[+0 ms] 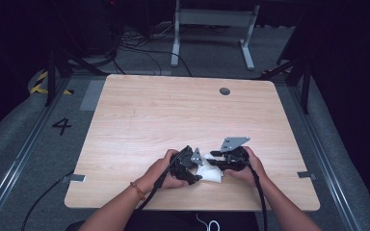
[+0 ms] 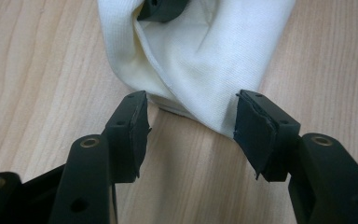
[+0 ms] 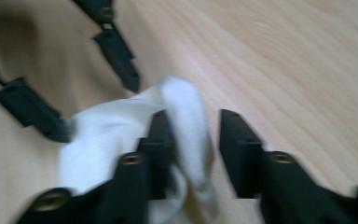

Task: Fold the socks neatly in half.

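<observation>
Now the left gripper (image 2: 191, 121) is gaping wide at the white cloth (image 2: 200, 56) on the table (image 1: 173, 110); the right gripper (image 3: 193, 140), blurred, is seemingly standing part-open around a fold.

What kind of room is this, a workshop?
Probably a lab recording station: a bare wooden table inside a metal rail frame, a floor marked "4", and cables trailing behind.

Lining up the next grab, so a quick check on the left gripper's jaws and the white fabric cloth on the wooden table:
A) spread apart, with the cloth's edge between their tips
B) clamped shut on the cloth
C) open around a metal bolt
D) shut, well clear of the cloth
A: in the left gripper view the left gripper has its jaws spread wide, and the edge of the white fabric cloth lies between their tips, unpinched, on the wooden table.
</observation>
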A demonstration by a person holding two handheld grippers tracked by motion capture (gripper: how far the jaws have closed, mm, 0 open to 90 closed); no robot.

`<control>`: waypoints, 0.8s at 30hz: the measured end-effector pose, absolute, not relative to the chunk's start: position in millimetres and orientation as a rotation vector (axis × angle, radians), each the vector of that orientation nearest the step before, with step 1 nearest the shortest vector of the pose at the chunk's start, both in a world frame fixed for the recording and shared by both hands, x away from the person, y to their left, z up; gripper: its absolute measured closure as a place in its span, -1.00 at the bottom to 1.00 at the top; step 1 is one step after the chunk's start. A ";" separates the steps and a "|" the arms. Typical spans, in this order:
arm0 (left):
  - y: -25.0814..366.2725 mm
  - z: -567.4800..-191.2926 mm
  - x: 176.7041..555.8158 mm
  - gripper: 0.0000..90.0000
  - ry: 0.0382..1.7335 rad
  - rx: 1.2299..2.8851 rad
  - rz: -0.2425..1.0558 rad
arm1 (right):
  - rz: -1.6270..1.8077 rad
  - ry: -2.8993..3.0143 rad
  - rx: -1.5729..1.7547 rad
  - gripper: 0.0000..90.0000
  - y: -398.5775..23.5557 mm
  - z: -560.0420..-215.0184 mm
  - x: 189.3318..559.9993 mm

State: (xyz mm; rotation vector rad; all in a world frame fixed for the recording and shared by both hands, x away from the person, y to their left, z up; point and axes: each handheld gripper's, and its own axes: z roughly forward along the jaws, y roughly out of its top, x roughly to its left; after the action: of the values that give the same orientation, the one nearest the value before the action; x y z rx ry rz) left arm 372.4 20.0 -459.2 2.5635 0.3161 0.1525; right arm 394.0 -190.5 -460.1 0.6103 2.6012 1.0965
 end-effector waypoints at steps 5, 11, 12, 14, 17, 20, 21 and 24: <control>20.1 -458.9 371.5 -0.15 0.322 2.576 0.201 | 1.102 2.554 0.518 0.20 -196.6 -451.4 385.3; 25.3 -448.2 369.9 -0.21 0.315 2.482 0.267 | 1.142 2.551 0.482 0.51 -207.2 -446.8 380.8; 25.3 -447.6 369.8 -0.21 0.319 2.474 0.276 | 1.141 2.547 0.477 0.54 -208.1 -446.6 380.8; 24.7 -447.0 369.9 -0.19 0.310 2.471 0.280 | 1.139 2.545 0.478 0.67 -208.1 -447.6 381.1; 23.1 -447.6 368.3 -0.11 0.268 2.473 0.251 | 1.117 2.561 0.502 0.83 -207.0 -451.4 385.4; 18.8 -449.9 363.8 -0.09 0.223 2.482 0.215 | 1.115 2.586 0.556 0.87 -206.8 -455.5 391.9; 17.6 -450.5 363.9 -0.09 0.215 2.489 0.214 | 1.108 2.598 0.571 0.87 -206.3 -457.0 394.2; 12.2 -454.2 364.7 -0.06 0.239 2.506 0.236 | 1.082 2.636 0.602 0.88 -203.8 -462.2 398.4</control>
State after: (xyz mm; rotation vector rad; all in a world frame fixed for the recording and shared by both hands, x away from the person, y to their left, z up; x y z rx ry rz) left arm 364.7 12.2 -454.2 2.5057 0.2386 0.2361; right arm 398.4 -203.8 -462.2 0.6021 2.6362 1.0818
